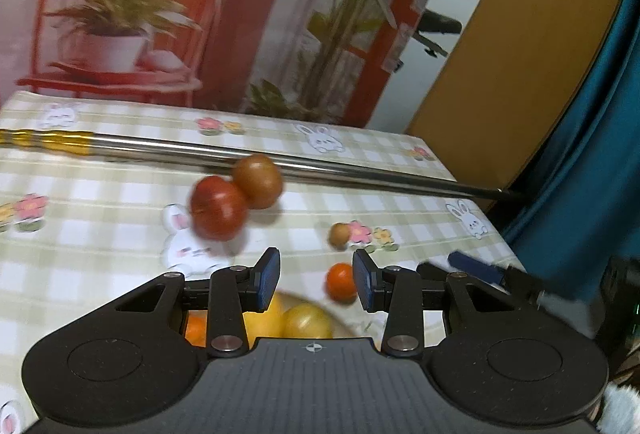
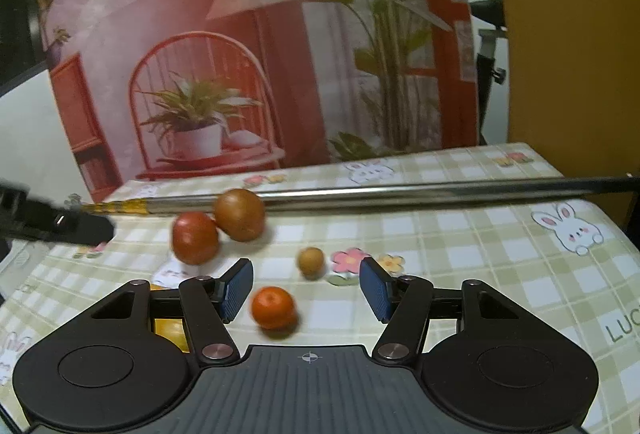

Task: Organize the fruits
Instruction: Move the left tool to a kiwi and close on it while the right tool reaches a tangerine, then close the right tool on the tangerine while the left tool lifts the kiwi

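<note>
Our right gripper (image 2: 306,291) hangs with its blue-padded jaws spread wide, nothing between the pads. The small round orange mandarin (image 2: 273,307) sits low centre in the right wrist frame, inside the gap but off toward the left pad, close to it and apart from the right one; whether it touches the left pad we cannot tell. It is round, so no long axis to line up with. We judge the coming move needs a small shift left to centre it, then a close.

Our left gripper (image 1: 316,281) is also spread and empty. In its frame the same mandarin (image 1: 341,281) lies lower centre, just beside the right pad and partly hidden by it. Below its fingers we see yellow and orange fruit in a pale dish (image 1: 340,322) at bottom centre, so some sorting looks done.

The right gripper frames the mandarin better, so we judge it the one for this pick.

Farther out: a small tan round fruit (image 2: 311,261) just beyond the mandarin, then a red round fruit (image 2: 195,237) touching a brown round fruit (image 2: 239,214) left of centre. A long steel rod with a gold end (image 2: 400,192) crosses the checked bunny tablecloth (image 2: 480,254) behind them. Frames are motion-blurred.
</note>
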